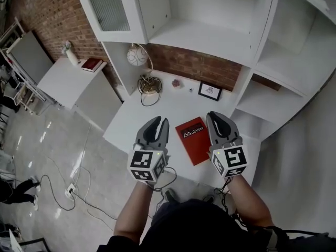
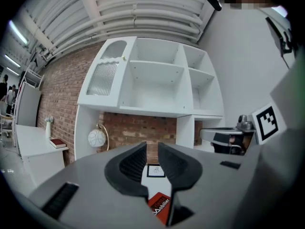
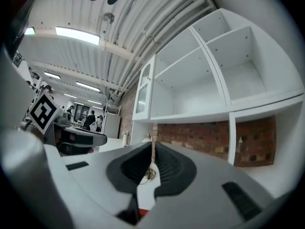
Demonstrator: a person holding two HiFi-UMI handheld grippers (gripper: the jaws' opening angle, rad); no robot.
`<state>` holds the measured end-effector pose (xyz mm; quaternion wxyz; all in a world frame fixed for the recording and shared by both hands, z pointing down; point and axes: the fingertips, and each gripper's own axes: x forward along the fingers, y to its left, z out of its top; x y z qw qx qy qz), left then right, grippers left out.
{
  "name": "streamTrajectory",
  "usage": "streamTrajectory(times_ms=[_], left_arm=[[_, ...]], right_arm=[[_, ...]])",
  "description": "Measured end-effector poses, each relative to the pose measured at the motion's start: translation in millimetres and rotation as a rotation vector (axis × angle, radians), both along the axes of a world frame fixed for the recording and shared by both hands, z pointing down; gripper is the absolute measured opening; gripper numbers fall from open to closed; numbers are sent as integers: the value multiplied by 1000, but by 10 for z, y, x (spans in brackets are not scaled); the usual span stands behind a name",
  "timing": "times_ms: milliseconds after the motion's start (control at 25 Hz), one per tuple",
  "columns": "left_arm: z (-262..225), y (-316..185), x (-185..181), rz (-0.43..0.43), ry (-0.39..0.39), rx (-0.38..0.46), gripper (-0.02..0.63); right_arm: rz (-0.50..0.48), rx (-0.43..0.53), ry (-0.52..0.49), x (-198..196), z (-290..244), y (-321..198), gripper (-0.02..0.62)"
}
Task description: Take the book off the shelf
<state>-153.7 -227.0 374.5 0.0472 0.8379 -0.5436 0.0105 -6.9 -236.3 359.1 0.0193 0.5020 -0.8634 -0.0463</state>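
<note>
A red book (image 1: 192, 139) with white lettering lies flat on the white desk (image 1: 131, 121), below the white shelf unit (image 1: 210, 41); its compartments that show are bare. I hold both grippers side by side above the desk's near edge, pointing at the shelves. The left gripper (image 1: 159, 121) hangs just left of the book, jaws shut with nothing between them. The right gripper (image 1: 215, 115) hangs just right of the book, also shut and empty. In the left gripper view the book (image 2: 159, 206) peeks out below the closed jaws (image 2: 151, 147).
On the desk's far side stand a globe lamp (image 1: 136, 55), a coiled cable (image 1: 149, 84), a small ornament (image 1: 176, 83) and a framed picture (image 1: 209, 91). A second red book (image 1: 92, 64) lies on a low cabinet at left. Cables and a socket strip (image 1: 70, 191) lie on the floor.
</note>
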Motion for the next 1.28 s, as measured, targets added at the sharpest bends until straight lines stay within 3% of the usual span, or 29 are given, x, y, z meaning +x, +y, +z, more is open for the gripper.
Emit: streamTrajectory(times_ms=[320, 520, 1280], left_arm=[[-365, 131, 55, -21, -107, 132, 71], [-393, 114, 134, -6, -77, 126, 71], [-342, 66, 248, -22, -89, 117, 71]], right_arm=[[-27, 83, -11, -43, -315, 122, 12], [-36, 100, -6, -29, -347, 159, 9], [-55, 70, -24, 84, -256, 67, 0]])
